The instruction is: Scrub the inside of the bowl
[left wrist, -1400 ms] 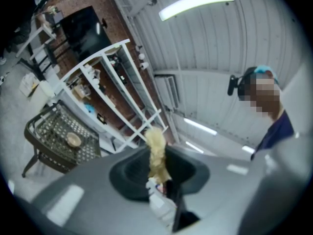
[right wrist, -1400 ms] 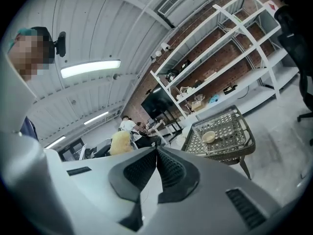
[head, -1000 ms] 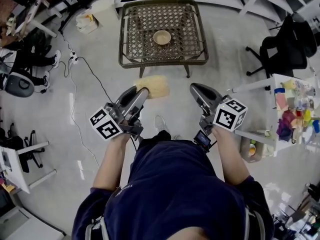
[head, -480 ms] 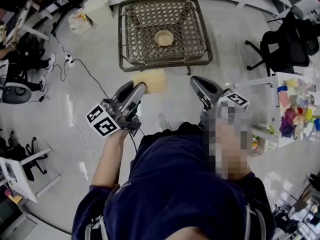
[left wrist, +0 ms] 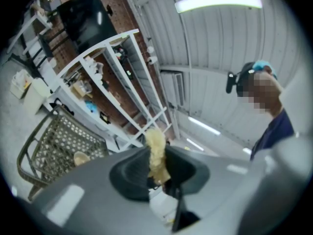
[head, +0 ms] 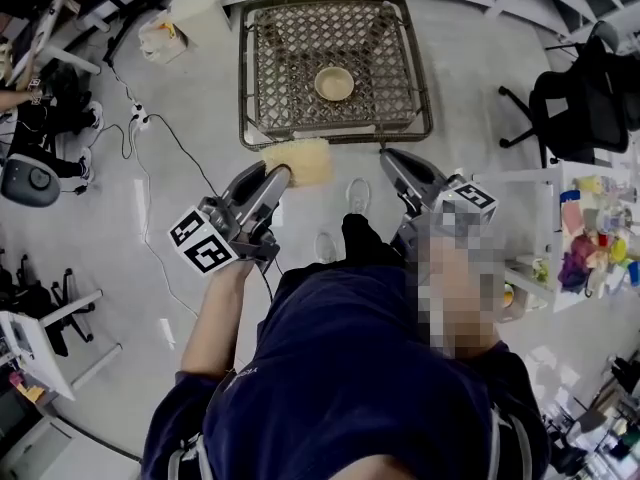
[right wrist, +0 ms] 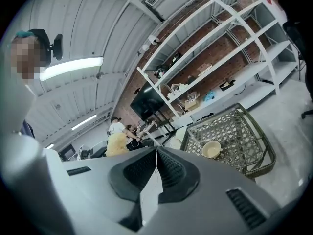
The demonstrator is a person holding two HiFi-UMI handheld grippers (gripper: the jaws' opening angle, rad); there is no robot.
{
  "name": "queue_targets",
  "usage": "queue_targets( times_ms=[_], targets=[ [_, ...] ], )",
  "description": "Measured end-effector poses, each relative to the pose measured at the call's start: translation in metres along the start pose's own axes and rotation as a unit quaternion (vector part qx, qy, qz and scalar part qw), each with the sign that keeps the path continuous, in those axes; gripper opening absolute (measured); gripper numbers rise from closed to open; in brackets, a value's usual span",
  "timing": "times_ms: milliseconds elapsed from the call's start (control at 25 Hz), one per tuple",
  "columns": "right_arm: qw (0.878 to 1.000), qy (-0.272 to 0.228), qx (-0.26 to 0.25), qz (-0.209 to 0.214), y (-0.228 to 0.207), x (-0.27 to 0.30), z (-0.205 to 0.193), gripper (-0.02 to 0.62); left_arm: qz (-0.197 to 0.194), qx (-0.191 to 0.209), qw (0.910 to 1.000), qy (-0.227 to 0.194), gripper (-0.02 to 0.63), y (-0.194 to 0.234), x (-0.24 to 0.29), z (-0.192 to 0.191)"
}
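— What stands at twelve o'clock in the head view?

— A low wicker table (head: 285,58) with a dark frame, on a pale, glossy floor (head: 200,228).

— And off to the sides?

— At two o'clock, a black office chair (head: 585,93). At three o'clock, a white side table (head: 556,203) crowded with colourful small items. At ten o'clock, a power strip (head: 138,118) with a black cable (head: 185,148) trailing from it, and at eleven o'clock a pale box (head: 160,40).

— Anything in the left gripper view?

— White open shelving (left wrist: 115,77) at ten o'clock against a brick wall, a black screen (left wrist: 85,16) towards eleven, and a ceiling strip light (left wrist: 217,1) at one o'clock.
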State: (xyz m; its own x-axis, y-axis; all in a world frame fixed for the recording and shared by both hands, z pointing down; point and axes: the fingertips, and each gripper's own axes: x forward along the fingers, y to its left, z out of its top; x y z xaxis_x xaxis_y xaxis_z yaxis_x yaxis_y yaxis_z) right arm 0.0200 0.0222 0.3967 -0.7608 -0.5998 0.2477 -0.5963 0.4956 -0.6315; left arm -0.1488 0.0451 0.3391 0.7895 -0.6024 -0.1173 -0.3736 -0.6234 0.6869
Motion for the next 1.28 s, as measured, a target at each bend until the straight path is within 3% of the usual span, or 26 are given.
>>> queue_targets(
  times_ms=[240, 600, 1280],
  targets=[
    [1.0, 0.023, 0.007, 0.013, -0.037, 0.038, 0.018, 0.008, 0.026, 0.004, 0.9996, 0.007, 0.08, 0.025, 0.026, 0.008],
    [0.996, 0.082, 0.035, 0.02, -0.13, 0.085, 0.027, 0.008, 0.072, 0.001, 0.9973, 0.013, 0.08, 0.071, 0.089, 0.013],
    [0.976, 0.207, 0.068, -0.013, -0.276, 0.179, -0.032, 0.009, 0.162, -0.011, 0.9853, 0.052, 0.08, 0.13, 0.151, -0.007]
  ],
)
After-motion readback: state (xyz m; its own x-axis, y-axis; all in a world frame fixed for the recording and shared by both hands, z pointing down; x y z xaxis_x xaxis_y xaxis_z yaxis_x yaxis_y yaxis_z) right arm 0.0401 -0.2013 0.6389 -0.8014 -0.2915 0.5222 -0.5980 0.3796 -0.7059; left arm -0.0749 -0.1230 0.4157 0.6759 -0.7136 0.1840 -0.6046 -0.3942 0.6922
